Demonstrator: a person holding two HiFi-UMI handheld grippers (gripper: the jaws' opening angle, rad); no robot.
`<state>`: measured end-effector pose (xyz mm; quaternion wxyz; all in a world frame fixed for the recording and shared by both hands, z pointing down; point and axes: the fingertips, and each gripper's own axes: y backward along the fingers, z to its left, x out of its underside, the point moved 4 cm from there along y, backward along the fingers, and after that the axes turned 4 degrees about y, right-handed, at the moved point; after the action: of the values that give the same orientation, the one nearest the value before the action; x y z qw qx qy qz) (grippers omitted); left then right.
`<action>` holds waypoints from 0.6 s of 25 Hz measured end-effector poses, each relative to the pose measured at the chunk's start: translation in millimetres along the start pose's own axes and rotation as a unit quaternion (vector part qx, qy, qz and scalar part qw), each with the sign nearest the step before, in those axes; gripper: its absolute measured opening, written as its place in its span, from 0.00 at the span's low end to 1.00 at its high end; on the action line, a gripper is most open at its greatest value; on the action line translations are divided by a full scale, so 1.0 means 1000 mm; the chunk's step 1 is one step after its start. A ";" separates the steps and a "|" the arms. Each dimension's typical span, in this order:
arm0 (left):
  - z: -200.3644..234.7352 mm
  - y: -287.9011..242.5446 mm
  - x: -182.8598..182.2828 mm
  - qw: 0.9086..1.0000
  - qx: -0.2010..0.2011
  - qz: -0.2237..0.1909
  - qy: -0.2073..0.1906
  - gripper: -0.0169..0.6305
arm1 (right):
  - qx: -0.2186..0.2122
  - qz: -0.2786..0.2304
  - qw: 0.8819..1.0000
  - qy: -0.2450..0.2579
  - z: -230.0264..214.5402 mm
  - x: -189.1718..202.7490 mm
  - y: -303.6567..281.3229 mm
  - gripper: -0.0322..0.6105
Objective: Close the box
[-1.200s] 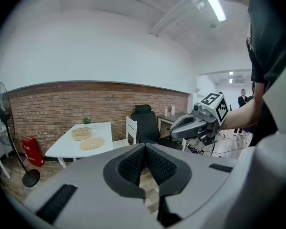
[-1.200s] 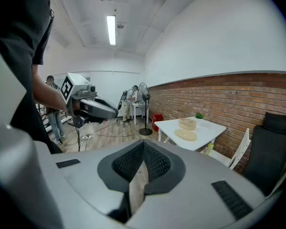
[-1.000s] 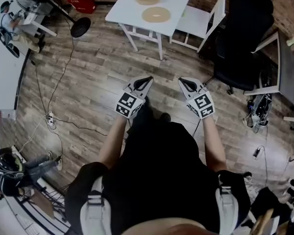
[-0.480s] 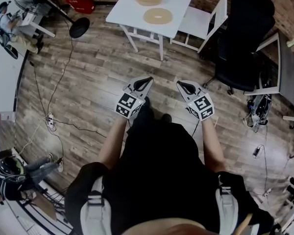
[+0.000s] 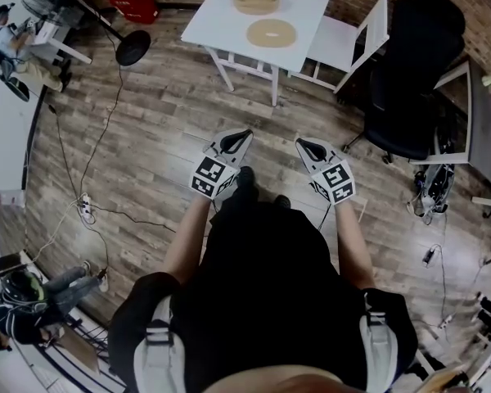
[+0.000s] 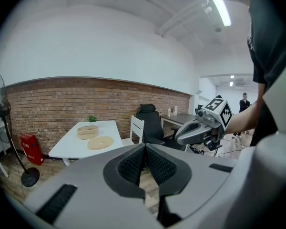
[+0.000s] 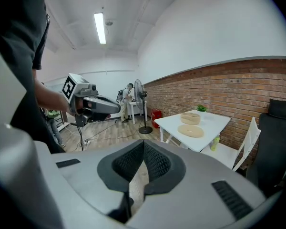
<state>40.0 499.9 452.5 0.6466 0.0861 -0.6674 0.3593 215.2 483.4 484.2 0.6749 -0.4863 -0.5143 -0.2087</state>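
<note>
Well ahead of the fingers point(image 6: 132, 165): white table point(image 5: 221, 19). Held side by side, left gripper point(image 5: 238, 134) and right gripper point(image 5: 308, 144), fingers pressed together, nothing between. On the table, open box point(image 5: 256, 0), lid point(image 5: 272, 33) just beside, nearer the fingers.

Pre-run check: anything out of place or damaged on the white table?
Nothing stands out. The round box sits open on the white table, its lid lying flat beside it; no spill or damage visible. The left gripper and right gripper are shut, empty, short of the table.
</note>
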 end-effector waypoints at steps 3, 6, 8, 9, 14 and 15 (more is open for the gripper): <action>0.022 -0.004 -0.004 1.000 0.007 -0.002 -0.001 0.06 | 0.007 0.005 1.000 -0.003 -0.005 -0.007 -0.017 0.05; 0.043 -0.011 -0.008 1.000 0.017 -0.004 -0.004 0.06 | 0.016 0.008 1.000 -0.007 -0.011 -0.013 -0.034 0.05; 0.058 -0.014 -0.009 1.000 0.023 -0.004 -0.004 0.06 | 0.021 0.012 1.000 -0.010 -0.014 -0.017 -0.047 0.04; 0.065 -0.016 -0.010 1.000 0.026 -0.003 -0.004 0.06 | 0.024 0.014 1.000 -0.010 -0.015 -0.019 -0.053 0.05; 0.099 -0.022 -0.011 0.999 0.043 -0.002 -0.003 0.06 | 0.040 0.024 0.999 -0.017 -0.021 -0.028 -0.080 0.05; 0.105 -0.023 -0.011 0.999 0.047 -0.001 -0.003 0.06 | 0.044 0.025 0.999 -0.019 -0.021 -0.029 -0.086 0.05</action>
<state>-29.4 417.1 460.7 0.6401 0.1176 -0.6518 0.3893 147.7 420.9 496.3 0.6904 -0.4733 -0.5233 -0.1594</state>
